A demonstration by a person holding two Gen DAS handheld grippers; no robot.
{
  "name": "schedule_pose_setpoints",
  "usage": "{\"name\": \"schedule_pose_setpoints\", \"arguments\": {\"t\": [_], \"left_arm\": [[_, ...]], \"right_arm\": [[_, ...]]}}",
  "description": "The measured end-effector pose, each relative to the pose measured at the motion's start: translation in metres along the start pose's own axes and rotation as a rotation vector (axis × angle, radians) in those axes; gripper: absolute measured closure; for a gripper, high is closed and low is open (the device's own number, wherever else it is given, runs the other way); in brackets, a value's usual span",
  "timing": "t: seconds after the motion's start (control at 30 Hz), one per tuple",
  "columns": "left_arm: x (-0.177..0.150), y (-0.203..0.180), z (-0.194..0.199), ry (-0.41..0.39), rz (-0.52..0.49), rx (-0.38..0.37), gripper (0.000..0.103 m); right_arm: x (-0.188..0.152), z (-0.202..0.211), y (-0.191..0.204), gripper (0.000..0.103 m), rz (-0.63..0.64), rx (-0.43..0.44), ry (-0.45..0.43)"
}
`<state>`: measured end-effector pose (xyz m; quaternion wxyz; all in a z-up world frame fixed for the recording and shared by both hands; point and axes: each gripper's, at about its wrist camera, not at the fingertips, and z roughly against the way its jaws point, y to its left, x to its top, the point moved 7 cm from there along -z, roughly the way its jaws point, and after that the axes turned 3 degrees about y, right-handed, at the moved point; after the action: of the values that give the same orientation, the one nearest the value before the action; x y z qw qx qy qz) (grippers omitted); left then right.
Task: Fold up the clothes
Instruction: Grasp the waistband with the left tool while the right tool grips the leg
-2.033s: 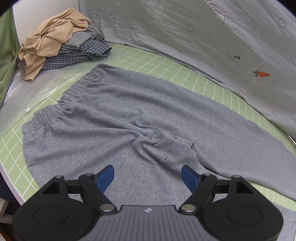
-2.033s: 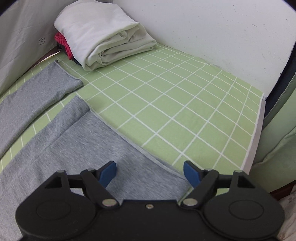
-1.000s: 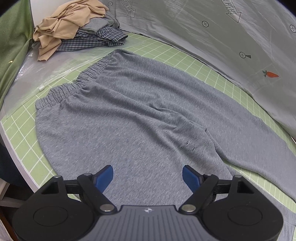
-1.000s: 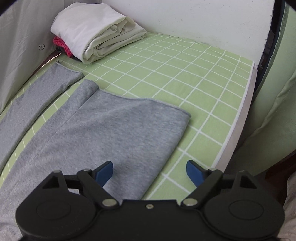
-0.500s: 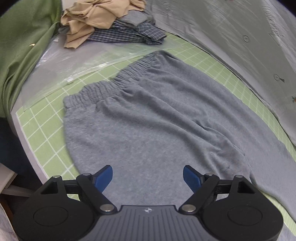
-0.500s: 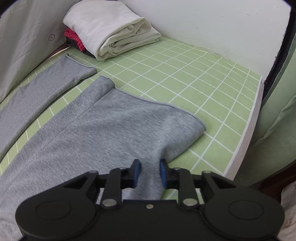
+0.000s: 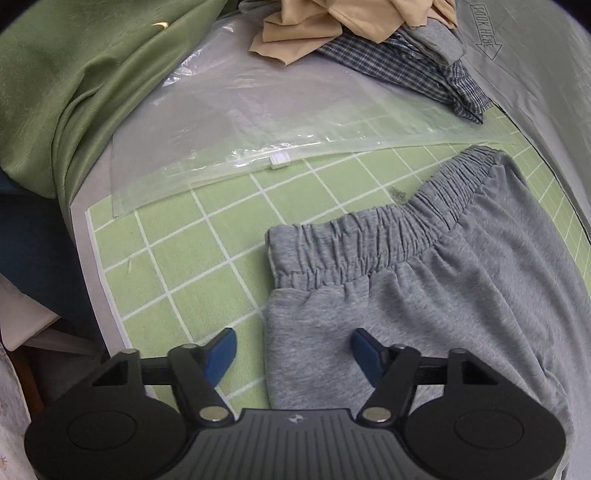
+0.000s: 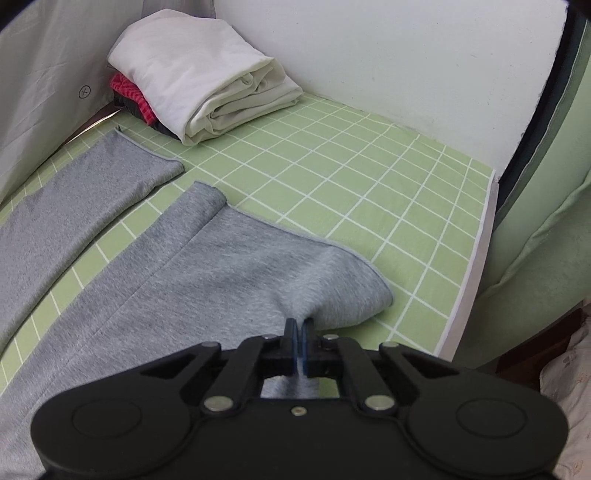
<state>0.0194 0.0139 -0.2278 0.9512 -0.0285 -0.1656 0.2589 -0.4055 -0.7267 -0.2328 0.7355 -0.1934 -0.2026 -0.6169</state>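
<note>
Grey sweatpants (image 7: 424, 295) lie flat on a green grid mat (image 7: 177, 266). In the left wrist view their elastic waistband (image 7: 351, 243) is just ahead. My left gripper (image 7: 293, 350) is open, its jaws straddling the near side edge of the pants below the waistband corner. In the right wrist view both legs (image 8: 207, 266) stretch leftward. My right gripper (image 8: 298, 328) is shut on the near leg's side edge close to the hem (image 8: 354, 269), and the fabric puckers at the pinch.
A clear plastic bag (image 7: 258, 122) and a pile of tan and plaid clothes (image 7: 388, 33) lie beyond the waistband. A green cushion (image 7: 74, 81) is left. A folded white stack over red cloth (image 8: 207, 85) sits by the white wall. The mat's edge (image 8: 469, 280) is right.
My left gripper has swung left from the crotch area to the waistband's near corner, staying open. My right gripper has closed on the near leg's edge by the hem.
</note>
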Motion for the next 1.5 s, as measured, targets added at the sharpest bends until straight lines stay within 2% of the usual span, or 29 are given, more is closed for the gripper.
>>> {"name": "schedule_pose_setpoints", "arguments": {"t": [0.03, 0.07, 0.13, 0.2, 0.4, 0.57, 0.73, 0.8, 1.0, 1.2, 1.33, 1.5], "left_arm": [[0.002, -0.001, 0.0, -0.014, -0.005, -0.014, 0.051], [0.003, -0.004, -0.001, -0.023, -0.016, -0.033, 0.07], [0.005, -0.008, -0.001, -0.026, -0.012, -0.068, 0.093], [0.009, -0.01, 0.0, -0.035, 0.006, -0.1, 0.101], [0.025, -0.003, 0.029, -0.133, 0.071, -0.187, 0.103], [0.029, 0.021, 0.063, -0.22, 0.127, -0.17, 0.102], [0.034, 0.046, 0.104, -0.309, 0.155, -0.151, 0.102], [0.041, 0.046, 0.117, -0.329, 0.175, -0.166, 0.103], [0.06, 0.02, 0.129, -0.376, 0.178, -0.212, 0.103], [0.074, -0.017, 0.125, -0.391, 0.188, -0.265, 0.103], [0.085, -0.042, 0.118, -0.405, 0.171, -0.259, 0.103], [0.096, -0.066, 0.098, -0.392, 0.21, -0.243, 0.103]], "right_arm": [[0.003, 0.006, 0.003, 0.101, 0.005, 0.002, -0.016], [0.006, 0.011, 0.006, 0.101, 0.011, 0.005, -0.03], [0.011, 0.02, 0.01, 0.101, 0.014, 0.012, -0.053], [0.015, 0.029, 0.013, 0.101, 0.004, 0.034, -0.077], [0.033, 0.061, 0.015, 0.101, -0.029, 0.097, -0.186], [0.041, 0.087, 0.009, 0.102, 0.003, 0.124, -0.264], [0.034, 0.103, -0.007, 0.102, -0.026, 0.155, -0.275], [0.038, 0.109, -0.008, 0.102, -0.039, 0.171, -0.292], [0.059, 0.123, 0.006, 0.102, -0.085, 0.228, -0.351], [0.085, 0.117, 0.042, 0.102, -0.051, 0.237, -0.403], [0.108, 0.109, 0.068, 0.102, -0.051, 0.249, -0.425], [0.14, 0.09, 0.107, 0.102, -0.047, 0.238, -0.439]]}}
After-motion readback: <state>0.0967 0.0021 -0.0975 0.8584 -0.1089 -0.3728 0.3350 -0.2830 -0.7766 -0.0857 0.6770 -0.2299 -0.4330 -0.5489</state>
